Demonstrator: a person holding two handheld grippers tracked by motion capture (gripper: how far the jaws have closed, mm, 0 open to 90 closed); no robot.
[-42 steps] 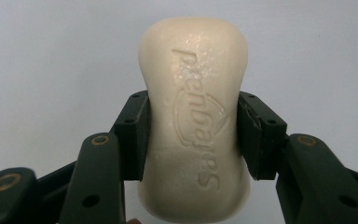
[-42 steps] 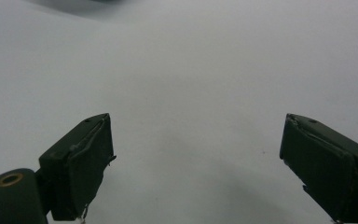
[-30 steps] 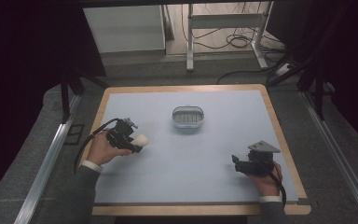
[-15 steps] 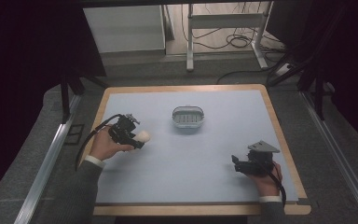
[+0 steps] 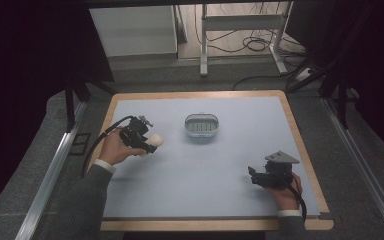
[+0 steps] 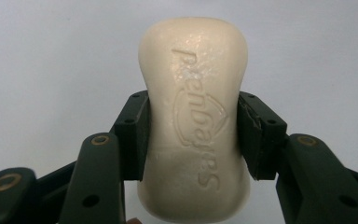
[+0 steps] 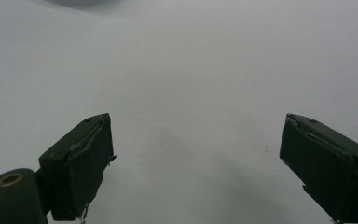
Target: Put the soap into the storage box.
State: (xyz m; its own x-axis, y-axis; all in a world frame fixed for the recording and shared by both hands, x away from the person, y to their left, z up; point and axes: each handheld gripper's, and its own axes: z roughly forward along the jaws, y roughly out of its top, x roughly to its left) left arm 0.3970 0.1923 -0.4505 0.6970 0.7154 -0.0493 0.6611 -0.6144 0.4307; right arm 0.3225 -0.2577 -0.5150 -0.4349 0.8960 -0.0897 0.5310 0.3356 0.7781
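Observation:
A cream bar of soap (image 6: 196, 116) with embossed lettering is clamped at its waist between both jaws of my left gripper (image 6: 192, 135). From the high view the soap (image 5: 155, 142) is held above the left part of the blue-grey mat, left of a grey soap dish (image 5: 202, 125) that stands near the mat's middle back. My right gripper (image 5: 254, 175) rests low on the mat at the front right, jaws wide apart. In the right gripper view its fingers (image 7: 81, 163) have only bare mat between them.
The mat lies on a wooden-edged table (image 5: 300, 145). Dark screens stand at both sides. Behind the table are a white panel (image 5: 132, 30), a metal stand and cables on the floor (image 5: 250, 42).
My left gripper has carried the soap slightly up and back, a little towards the dish. The right gripper has stayed where it was.

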